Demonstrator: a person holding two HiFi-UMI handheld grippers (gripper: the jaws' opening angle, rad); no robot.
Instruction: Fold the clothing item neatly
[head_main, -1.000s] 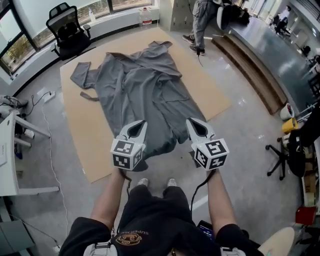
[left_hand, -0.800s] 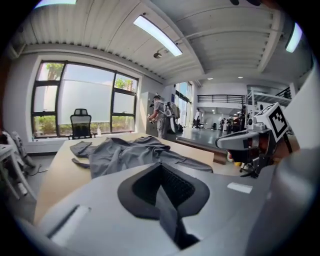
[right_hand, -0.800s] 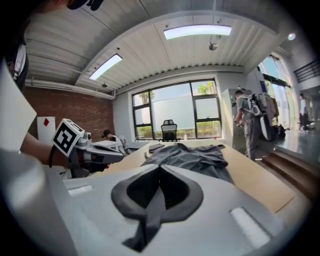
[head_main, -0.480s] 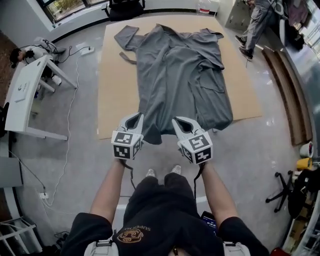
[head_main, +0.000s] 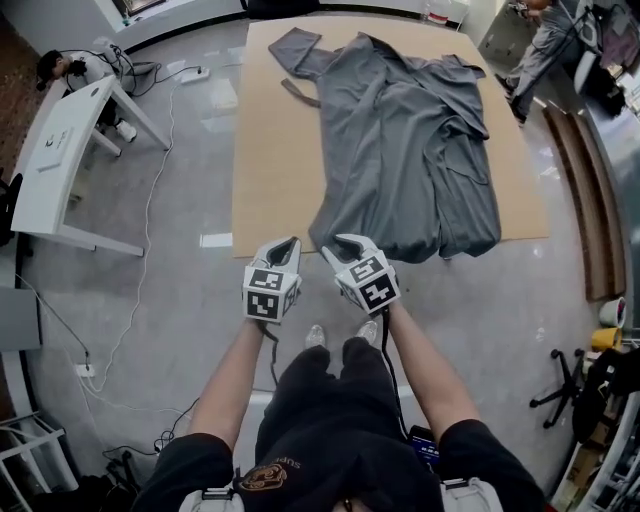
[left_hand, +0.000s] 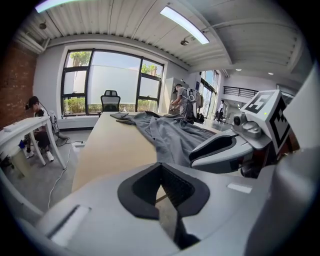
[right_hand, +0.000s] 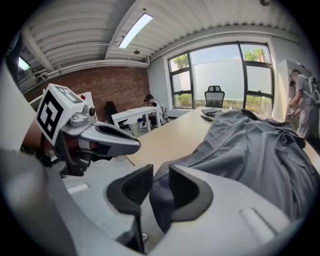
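Now both grippers have dropped to the near-left hem corner of the grey robe, spread open on the cardboard sheet: right gripper just parted its jaws around that corner without pinching, left gripper clenched empty, so probably lining up a grab.

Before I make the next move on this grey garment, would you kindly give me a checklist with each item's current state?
1. Garment lying flat: not ok, creased and bunched on the cardboard sheet.
2. Right tool open: ok, its jaws have just been opening, near hem between them, not pinched.
3. Left tool open: not ok, shut and empty.
4. Left tool at the hem: not ok, it is off the cloth's corner, to its left.
5. Single layer in right tool: cannot tell.
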